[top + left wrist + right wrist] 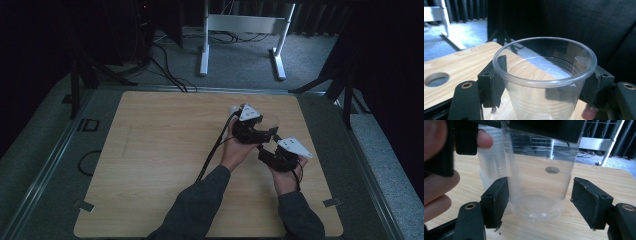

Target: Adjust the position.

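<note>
Left gripper lifts one clear cup off the stack

Right of centre in the high view, the left gripper [544, 87] clamps the clear cup [544, 75] under its rim; the right gripper [539, 202] stands wide, unpressed around its base beside the cup stack [490, 170] – raise it straight, gently
</note>
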A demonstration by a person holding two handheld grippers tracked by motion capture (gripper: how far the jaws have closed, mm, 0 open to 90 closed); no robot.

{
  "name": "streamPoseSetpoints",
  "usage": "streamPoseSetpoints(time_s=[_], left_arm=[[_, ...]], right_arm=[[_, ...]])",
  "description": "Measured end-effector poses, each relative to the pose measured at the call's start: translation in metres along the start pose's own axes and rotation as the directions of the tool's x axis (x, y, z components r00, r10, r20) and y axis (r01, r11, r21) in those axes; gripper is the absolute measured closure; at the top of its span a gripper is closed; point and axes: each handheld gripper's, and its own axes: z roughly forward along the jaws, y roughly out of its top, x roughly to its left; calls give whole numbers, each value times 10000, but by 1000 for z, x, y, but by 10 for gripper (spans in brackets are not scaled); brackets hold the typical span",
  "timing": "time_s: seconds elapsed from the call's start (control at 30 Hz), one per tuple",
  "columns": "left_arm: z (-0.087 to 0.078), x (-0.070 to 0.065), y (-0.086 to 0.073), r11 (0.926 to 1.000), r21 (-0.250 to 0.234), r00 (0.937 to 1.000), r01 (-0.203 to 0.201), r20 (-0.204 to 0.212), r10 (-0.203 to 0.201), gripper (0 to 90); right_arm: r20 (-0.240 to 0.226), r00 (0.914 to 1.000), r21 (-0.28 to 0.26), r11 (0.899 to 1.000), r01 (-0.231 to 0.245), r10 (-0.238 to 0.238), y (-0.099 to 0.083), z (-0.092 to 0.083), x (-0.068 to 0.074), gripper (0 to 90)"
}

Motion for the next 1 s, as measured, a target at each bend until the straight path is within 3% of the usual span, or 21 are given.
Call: streamPoseSetpoints(time_s=[0.17,0.37,0.57,1.0], left_arm=[[0,-3,0,9992,-14,9986,-406,-325,406,293],[1,-5,-3,9984,-58,9959,-570,-707,565,293],[2,-7,-6,9954,13,9908,-963,-949,960,293],[0,-7,-11,9944,48,9882,-1053,-1115,1052,293]], right_arm=[[-43,10000,-52,10000,43,-43,-1,-3,0,292],[-32,9999,-78,9999,107,-107,-4,-11,-2,285],[71,9999,-91,9999,-107,107,-9,-17,-6,283],[472,9980,-208,9989,-420,430,-13,-28,-19,283]])
